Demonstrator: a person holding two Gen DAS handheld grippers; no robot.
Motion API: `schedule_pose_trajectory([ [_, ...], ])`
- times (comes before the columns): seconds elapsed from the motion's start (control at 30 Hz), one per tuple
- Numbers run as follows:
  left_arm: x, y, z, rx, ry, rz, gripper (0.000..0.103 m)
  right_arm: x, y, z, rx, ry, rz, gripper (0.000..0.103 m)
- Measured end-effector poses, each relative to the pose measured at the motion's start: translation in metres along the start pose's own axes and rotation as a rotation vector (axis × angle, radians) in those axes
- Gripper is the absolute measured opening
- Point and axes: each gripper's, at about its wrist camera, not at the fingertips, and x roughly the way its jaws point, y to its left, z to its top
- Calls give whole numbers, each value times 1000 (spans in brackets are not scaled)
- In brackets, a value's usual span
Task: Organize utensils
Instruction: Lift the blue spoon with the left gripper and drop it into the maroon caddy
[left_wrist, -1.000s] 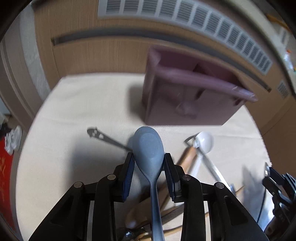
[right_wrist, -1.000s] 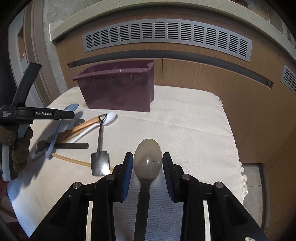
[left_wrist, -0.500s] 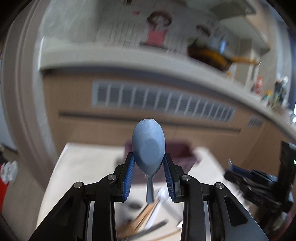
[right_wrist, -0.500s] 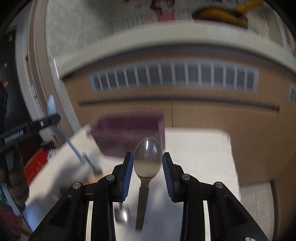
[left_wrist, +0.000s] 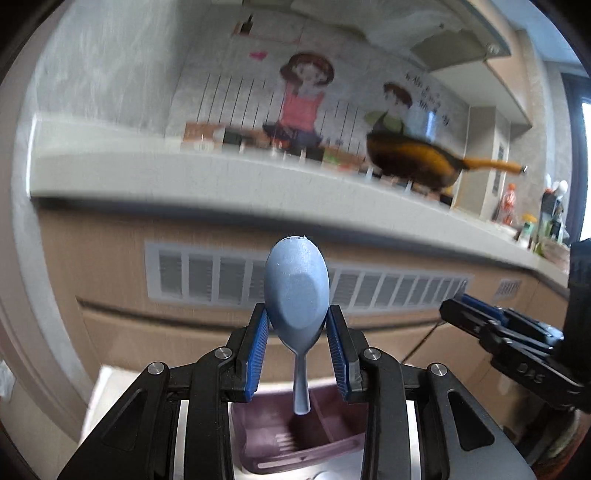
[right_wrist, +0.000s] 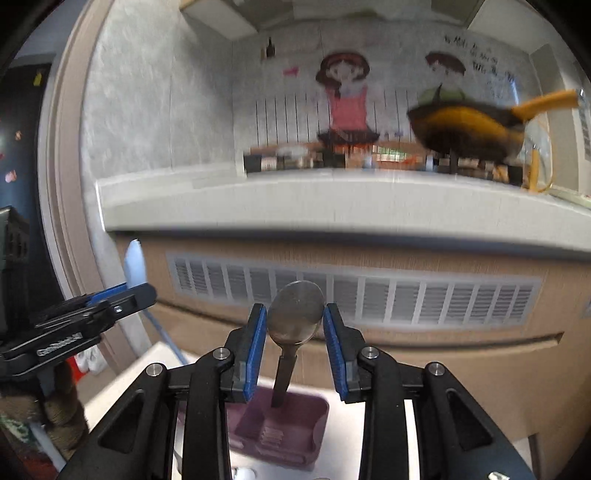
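Note:
My left gripper (left_wrist: 297, 325) is shut on a blue plastic spoon (left_wrist: 297, 291), bowl upward between the blue pads, handle hanging down over the purple utensil bin (left_wrist: 295, 439) below. My right gripper (right_wrist: 294, 326) is shut on a metal spoon (right_wrist: 295, 314), held the same way, its dark handle dangling above the purple utensil bin (right_wrist: 284, 432). Each gripper shows in the other's view: the right gripper (left_wrist: 509, 343) at the right edge, the left gripper (right_wrist: 85, 310) at the left, with the blue spoon (right_wrist: 133, 262) sticking up from it.
The bin stands on a white cloth-covered table (right_wrist: 347, 424). Behind it are a wooden cabinet front with a vent grille (right_wrist: 351, 299), a pale counter (right_wrist: 332, 206) and an orange pan (right_wrist: 469, 129). A gloved hand (right_wrist: 55, 417) holds the left gripper.
Both grippers have risen and tilted up with their spoons; the table and the loose utensils dropped out of view, and the bin now lies low beneath the hanging handles.

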Motion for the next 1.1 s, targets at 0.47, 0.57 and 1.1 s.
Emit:
schedule_pose_trajectory([
  [0.47, 42, -5, -65, 42, 223, 47, 54, 32, -2, -68, -32, 210, 37, 33],
  [0.57, 22, -8, -63, 61, 172, 63, 58, 5, 0, -68, -66, 143, -11, 36],
  [1.1, -67, 45, -156, -40, 348, 129, 63, 0, 50, -162, -161, 443, 134, 48],
])
